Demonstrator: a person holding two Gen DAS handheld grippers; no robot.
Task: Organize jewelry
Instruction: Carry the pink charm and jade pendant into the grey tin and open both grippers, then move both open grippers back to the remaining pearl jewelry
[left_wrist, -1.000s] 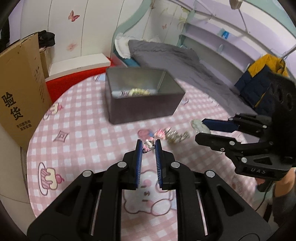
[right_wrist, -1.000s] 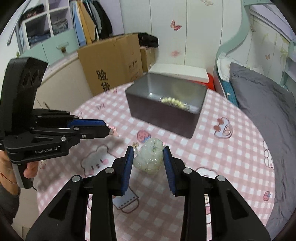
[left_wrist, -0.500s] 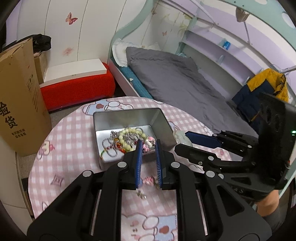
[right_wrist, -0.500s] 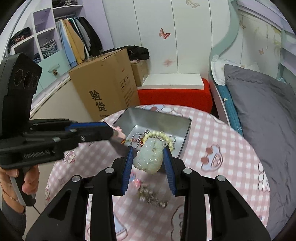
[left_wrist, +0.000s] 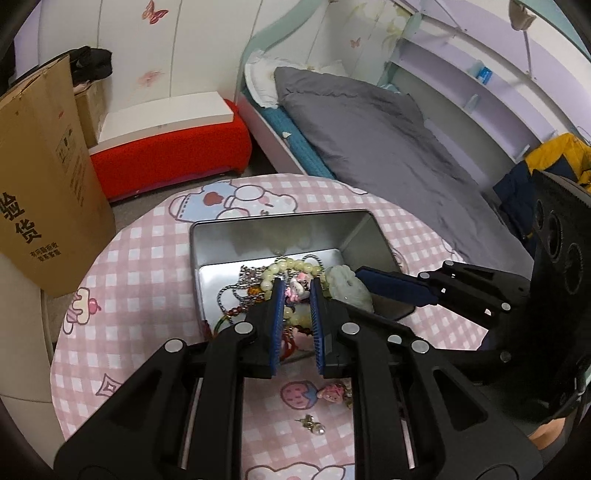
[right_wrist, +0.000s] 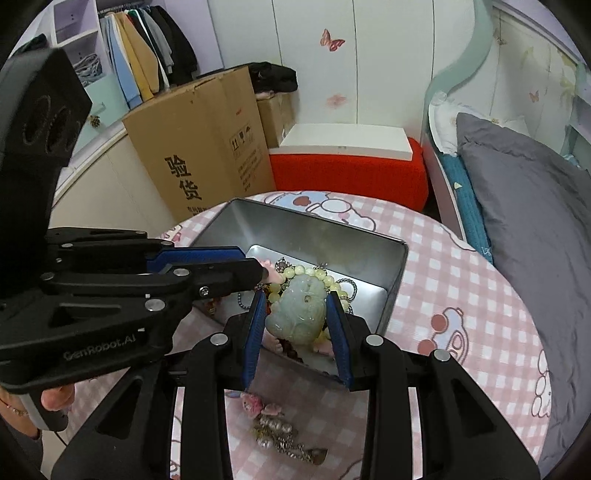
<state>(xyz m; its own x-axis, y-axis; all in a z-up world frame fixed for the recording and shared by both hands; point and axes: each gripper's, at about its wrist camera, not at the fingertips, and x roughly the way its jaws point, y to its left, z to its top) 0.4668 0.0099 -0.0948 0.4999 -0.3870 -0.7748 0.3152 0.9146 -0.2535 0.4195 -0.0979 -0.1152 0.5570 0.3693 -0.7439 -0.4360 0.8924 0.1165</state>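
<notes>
A grey metal tin (left_wrist: 236, 240) (right_wrist: 399, 266) stands on the pink checked round table and holds a bead bracelet (left_wrist: 291, 265) (right_wrist: 334, 281), chains and other jewelry. My left gripper (left_wrist: 297, 290) is shut on a small pink-and-white charm (left_wrist: 297, 288) and holds it above the tin. My right gripper (right_wrist: 297, 310) is shut on a pale green jade pendant (right_wrist: 297, 314) (left_wrist: 347, 286), also above the tin, right beside the left gripper (right_wrist: 264, 274).
On the table in front of the tin lie a pink charm (left_wrist: 332, 392) (right_wrist: 255, 404), a small earring (left_wrist: 312, 424) and a beaded chain (right_wrist: 284, 435). A cardboard box (right_wrist: 199, 147), a red bench (right_wrist: 351, 170) and a bed (left_wrist: 369, 147) stand behind the table.
Both grippers have risen from table level and moved forward over the tin, each still carrying its piece. They are now closer together, above the tin's inside.
</notes>
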